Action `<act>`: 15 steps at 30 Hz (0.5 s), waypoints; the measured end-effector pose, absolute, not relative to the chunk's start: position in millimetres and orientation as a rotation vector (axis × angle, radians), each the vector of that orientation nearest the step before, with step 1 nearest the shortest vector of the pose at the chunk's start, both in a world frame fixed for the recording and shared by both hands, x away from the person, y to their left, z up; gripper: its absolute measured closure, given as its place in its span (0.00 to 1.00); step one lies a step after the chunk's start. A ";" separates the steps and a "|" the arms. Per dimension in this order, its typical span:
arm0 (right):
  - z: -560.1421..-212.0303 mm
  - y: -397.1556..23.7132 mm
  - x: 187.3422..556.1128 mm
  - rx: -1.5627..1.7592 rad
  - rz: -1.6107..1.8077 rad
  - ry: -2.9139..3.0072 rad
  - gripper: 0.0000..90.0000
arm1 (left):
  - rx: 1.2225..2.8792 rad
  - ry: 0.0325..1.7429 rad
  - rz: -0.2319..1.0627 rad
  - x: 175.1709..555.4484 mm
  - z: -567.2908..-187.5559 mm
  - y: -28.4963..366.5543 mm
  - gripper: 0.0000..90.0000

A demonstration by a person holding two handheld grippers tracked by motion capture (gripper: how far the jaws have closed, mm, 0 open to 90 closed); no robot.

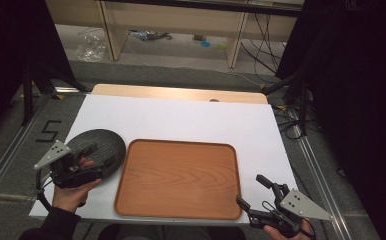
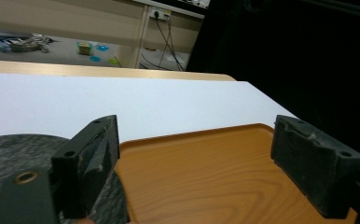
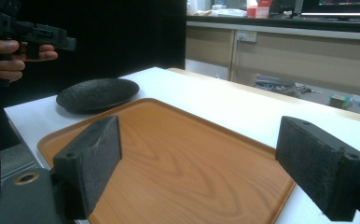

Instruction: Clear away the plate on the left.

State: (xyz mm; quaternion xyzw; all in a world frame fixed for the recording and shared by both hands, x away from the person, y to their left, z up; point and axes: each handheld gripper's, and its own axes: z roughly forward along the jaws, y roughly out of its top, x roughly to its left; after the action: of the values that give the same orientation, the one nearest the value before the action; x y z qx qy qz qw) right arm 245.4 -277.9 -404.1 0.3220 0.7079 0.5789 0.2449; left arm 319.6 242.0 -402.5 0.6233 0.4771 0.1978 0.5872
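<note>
A white bench (image 1: 181,117) stands in front of the person. A brown wooden tray (image 1: 178,177) lies flat on it, near the front edge. Nothing is on the tray. Just beside the tray, on its left, sits a round dark plate (image 1: 103,142). The plate's edge comes very close to the tray's edge; I cannot tell if they touch.

The left tongs (image 1: 88,155) are held in the person's left hand (image 1: 71,192), right over the near side of the plate. In the left gripper view the two black jaws stand wide apart, with nothing between them. One jaw is over the plate and the other is over the tray.

The right tongs (image 1: 251,192) are held low at the front right corner of the tray. Their jaws are wide apart too, and they hold nothing. In the right gripper view the tray stretches out ahead, and the plate rests on the far side of it.

Behind the bench there is a grey floor and a light wooden shelf (image 1: 176,22).
</note>
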 end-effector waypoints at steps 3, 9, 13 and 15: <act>-403.9 -278.0 245.5 0.879 1.584 1.928 0.17 | 1.415 1.140 0.465 321.8 -403.5 250.5 0.17; -403.8 -277.9 245.5 0.878 1.584 1.929 0.17 | 1.390 1.188 0.476 324.2 -405.2 262.9 0.17; -403.7 -278.0 245.5 0.877 1.585 1.931 0.17 | 1.371 1.231 0.481 326.2 -406.9 273.2 0.17; -403.9 -278.0 245.2 0.879 1.581 1.930 0.17 | 1.366 1.240 0.482 326.5 -407.3 275.0 0.17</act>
State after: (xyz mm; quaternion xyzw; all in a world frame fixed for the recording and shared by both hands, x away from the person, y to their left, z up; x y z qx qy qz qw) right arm 245.2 -278.0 -403.9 0.3220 0.7074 0.5792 0.2457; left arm 326.5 275.0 -407.3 0.5842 0.5301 0.2063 0.5790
